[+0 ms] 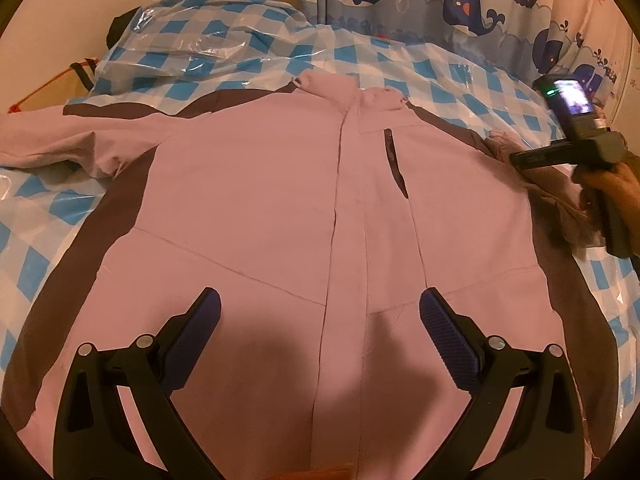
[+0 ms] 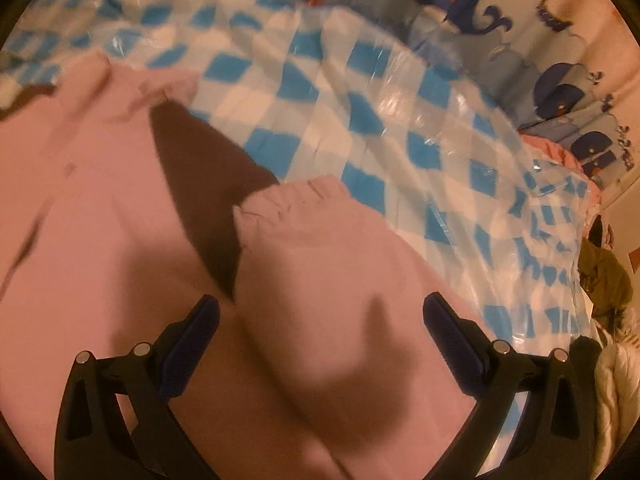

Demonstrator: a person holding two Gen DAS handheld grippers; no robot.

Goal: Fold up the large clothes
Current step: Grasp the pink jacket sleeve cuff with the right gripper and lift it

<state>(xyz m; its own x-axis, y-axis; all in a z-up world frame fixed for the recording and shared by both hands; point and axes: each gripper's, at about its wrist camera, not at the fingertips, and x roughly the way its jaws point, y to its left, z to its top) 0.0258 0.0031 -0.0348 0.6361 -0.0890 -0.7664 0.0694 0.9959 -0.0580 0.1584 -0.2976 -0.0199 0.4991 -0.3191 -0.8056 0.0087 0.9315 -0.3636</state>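
At the bottom of the left wrist view the left gripper (image 1: pixel 320 308) hangs released, jaws wide apart, above the front of a large pink jacket with dark brown side panels (image 1: pixel 248 184) spread flat across a blue-and-white checked plastic sheet (image 1: pixel 420 68). In the right wrist view the right gripper (image 2: pixel 320 316), also spread and empty, sits over the folded-in pink sleeve (image 2: pixel 320 240); bare sheet lies beyond its cuff edge, up to a whale-print curtain (image 2: pixel 472 4)
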